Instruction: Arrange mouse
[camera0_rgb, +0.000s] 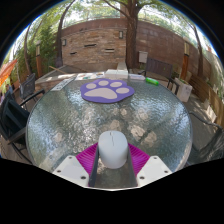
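A white computer mouse (113, 148) stands upright between my gripper's (113, 155) two fingers. The magenta pads (89, 156) press against its left and right sides, so the gripper is shut on it. The mouse's lower end is hidden between the fingers. Beyond the fingers, across a round glass table (60, 120), lies a purple mouse mat (107, 90) with a white paw print, near the table's far edge. The mouse is well short of the mat, over the near part of the table.
Dark patio chairs (30, 90) ring the table on the left and at the back. A green item (155, 80) and a white box (118, 73) sit past the mat. A brick wall (95, 45) and trees stand behind.
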